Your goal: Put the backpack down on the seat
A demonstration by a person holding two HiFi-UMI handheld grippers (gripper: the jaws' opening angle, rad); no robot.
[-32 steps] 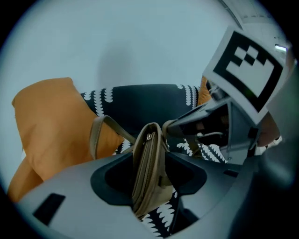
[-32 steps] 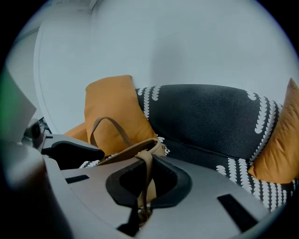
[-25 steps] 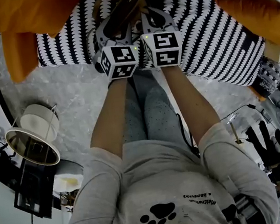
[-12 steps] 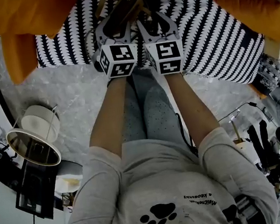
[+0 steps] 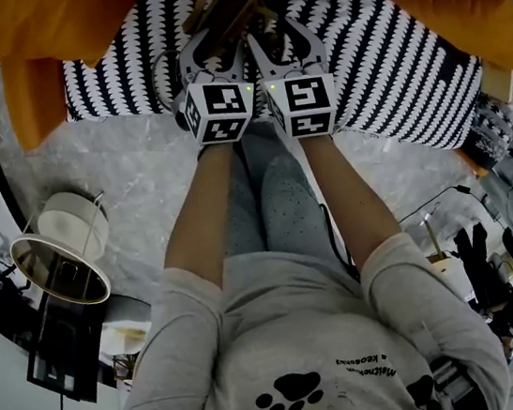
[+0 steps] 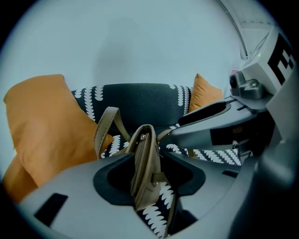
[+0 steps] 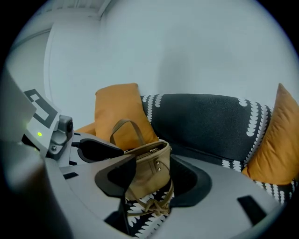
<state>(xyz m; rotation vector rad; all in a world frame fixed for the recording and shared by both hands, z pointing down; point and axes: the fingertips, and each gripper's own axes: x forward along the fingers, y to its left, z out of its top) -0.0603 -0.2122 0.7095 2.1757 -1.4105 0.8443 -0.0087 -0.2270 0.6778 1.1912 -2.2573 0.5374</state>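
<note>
Released since earlier, backpack (image 7: pixel 147 163) stands between right gripper (image 5: pixel 282 35) jaws, just opened (left gripper (image 5: pixel 213 49) jaws, narrowing, also clear).

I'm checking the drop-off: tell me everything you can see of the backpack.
The backpack is small, tan, leather-looking, with a top zip, metal studs, a looped handle and a knotted cord in front. It stands upright on the black-and-white seat, before an orange cushion. The left hand-held gripper, jaws just narrowing, and the right hand-held gripper, jaws just opened, both stand open and grip nothing.
</note>
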